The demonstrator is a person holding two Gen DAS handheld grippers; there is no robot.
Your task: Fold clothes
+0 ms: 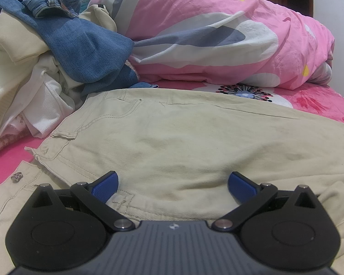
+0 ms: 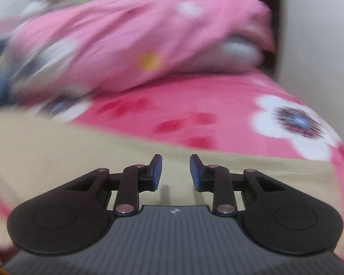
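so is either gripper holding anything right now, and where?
Nothing held. Left gripper is open over the beige cotton trousers; right gripper has a clear gap, nothing between its pads.

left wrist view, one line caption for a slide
Open left tongs over beige trousers on a pink bed.

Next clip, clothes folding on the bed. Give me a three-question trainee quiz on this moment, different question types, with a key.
1. True or false: the left gripper has its jaws wide apart over the beige trousers.
2. What lies on top of the clothes pile? A) blue jeans B) a red towel C) a black jacket
3. Fill in: nothing is held between the right gripper pads; below them lies ___ fabric.

Key: 1 true; 2 A; 3 beige
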